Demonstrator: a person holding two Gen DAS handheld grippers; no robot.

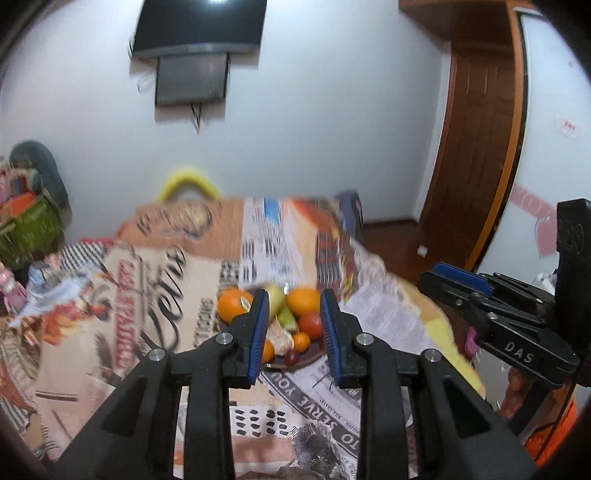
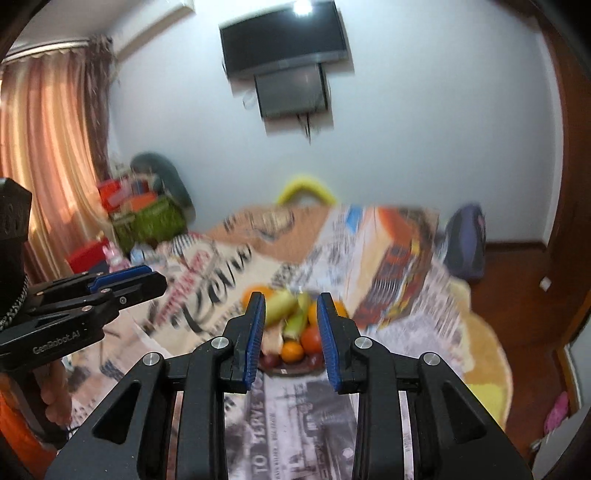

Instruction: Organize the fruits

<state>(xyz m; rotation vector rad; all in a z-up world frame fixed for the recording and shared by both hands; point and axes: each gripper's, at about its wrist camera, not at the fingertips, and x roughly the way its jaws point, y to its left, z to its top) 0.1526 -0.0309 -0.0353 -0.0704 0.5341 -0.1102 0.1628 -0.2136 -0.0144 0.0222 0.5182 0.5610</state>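
Note:
A dark plate (image 1: 308, 360) heaped with fruit sits mid-table on a newspaper-print cloth: oranges (image 1: 232, 304), a red tomato (image 1: 311, 324), green-yellow fruit (image 1: 277, 297) and a dark grape (image 1: 291, 356). My left gripper (image 1: 295, 330) is open and empty, held above the near side of the plate. In the right wrist view the same plate (image 2: 291, 365) and fruit (image 2: 291, 350) lie ahead; my right gripper (image 2: 291, 334) is open and empty, short of it. Each gripper shows in the other's view, the right one (image 1: 480, 291) and the left one (image 2: 122, 280).
The table (image 1: 166, 295) runs back to a white wall with a mounted TV (image 1: 199, 26). A yellow chair back (image 1: 188, 184) stands behind it, a wooden door (image 1: 480, 147) to the right, boxes and a green basket (image 2: 147, 218) to the left, a backpack (image 2: 465, 243) on the floor.

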